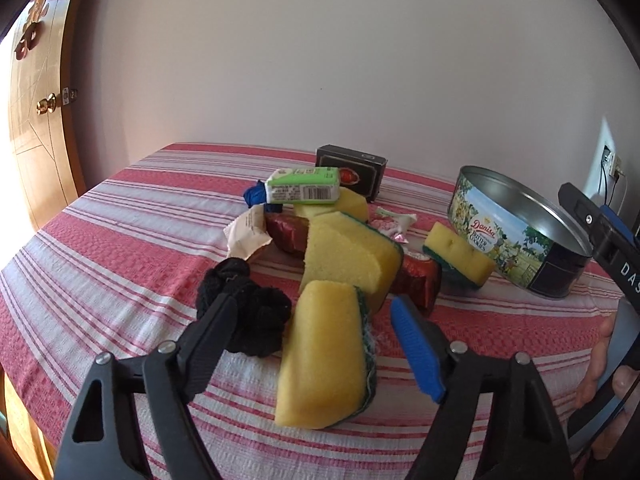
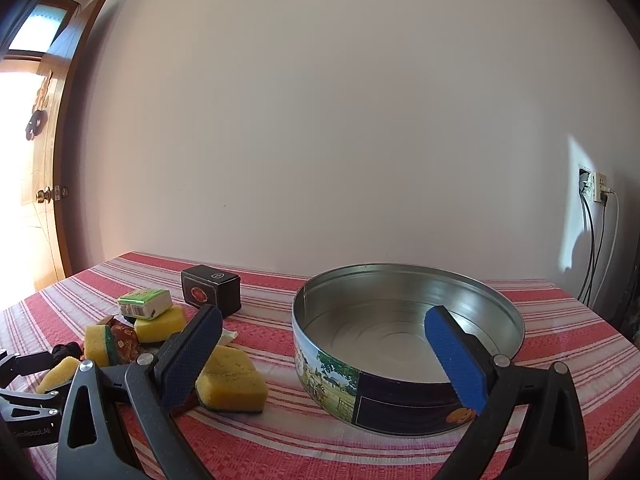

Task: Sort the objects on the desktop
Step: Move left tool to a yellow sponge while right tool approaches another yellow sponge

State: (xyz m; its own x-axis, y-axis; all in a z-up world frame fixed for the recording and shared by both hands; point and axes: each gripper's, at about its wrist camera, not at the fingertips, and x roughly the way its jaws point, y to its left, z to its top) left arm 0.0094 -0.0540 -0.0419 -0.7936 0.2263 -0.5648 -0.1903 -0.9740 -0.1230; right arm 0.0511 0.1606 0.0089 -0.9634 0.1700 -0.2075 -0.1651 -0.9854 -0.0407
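Note:
My left gripper point(image 1: 310, 306) is open, its jaws either side of the near yellow sponge with a green scouring side point(image 1: 326, 354), not touching it. Behind lie a second yellow sponge point(image 1: 348, 260), a black knit bundle point(image 1: 250, 306), red wrapped packets point(image 1: 416, 282), a small sponge point(image 1: 458, 254), a green and white packet point(image 1: 306, 186) and a black box point(image 1: 352, 170). The round empty cookie tin point(image 1: 516, 236) stands to the right. My right gripper point(image 2: 324, 312) is open and empty, just in front of the tin point(image 2: 400, 364); a sponge point(image 2: 234, 378) lies beside its left finger.
A red and white striped cloth point(image 1: 100, 240) covers the table. A beige wrapper point(image 1: 246, 232) and pink candy wrappers point(image 1: 390, 222) lie in the pile. A wooden door point(image 1: 36, 120) stands left. A wall socket with cables point(image 2: 596, 188) is at the right.

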